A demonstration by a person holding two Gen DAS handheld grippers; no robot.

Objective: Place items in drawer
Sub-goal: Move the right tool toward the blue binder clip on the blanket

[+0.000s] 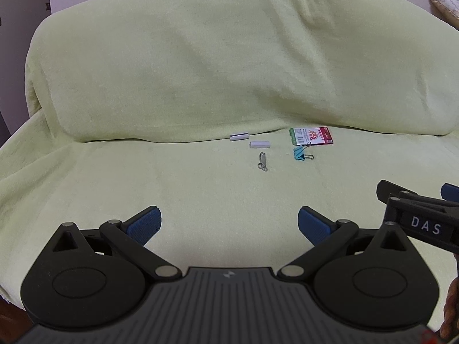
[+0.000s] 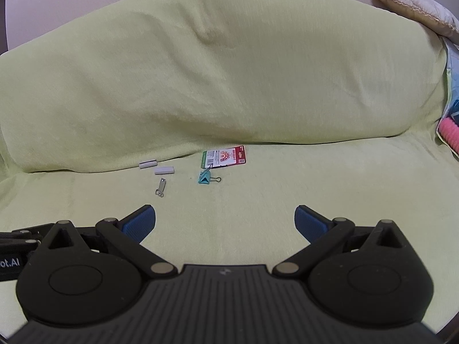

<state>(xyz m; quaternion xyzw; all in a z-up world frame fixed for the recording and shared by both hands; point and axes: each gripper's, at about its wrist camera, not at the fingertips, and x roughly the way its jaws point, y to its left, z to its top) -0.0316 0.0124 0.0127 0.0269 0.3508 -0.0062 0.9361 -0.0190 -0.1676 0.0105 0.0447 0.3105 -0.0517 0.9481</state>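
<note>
- My left gripper point(image 1: 229, 223) hangs over the seat of a sofa draped in a pale green blanket point(image 1: 200, 71), its blue-padded fingers point(image 1: 143, 223) spread wide with nothing between them.
- My right gripper point(image 2: 225, 222) is level beside it, jaws likewise wide apart and empty; its black frame pokes into the left camera's right edge.
- Ahead of both, near the fold where seat meets backrest, lie the small items: two short white blocks point(image 1: 239, 137) side by side but apart, the second point(image 1: 260, 144) slightly nearer me.
- A small metal clip on a ring point(image 1: 262, 162) rests just in front of the blocks.
- To their right, a teal binder clip point(image 1: 300, 154) sits just before a red, white and green printed card point(image 1: 311, 135); one wire handle overlaps the card's edge.
- A beige cushion point(image 2: 413, 5) tops the backrest at far right, with something pink point(image 2: 450, 134) below it.
- No drawer appears in either view.
</note>
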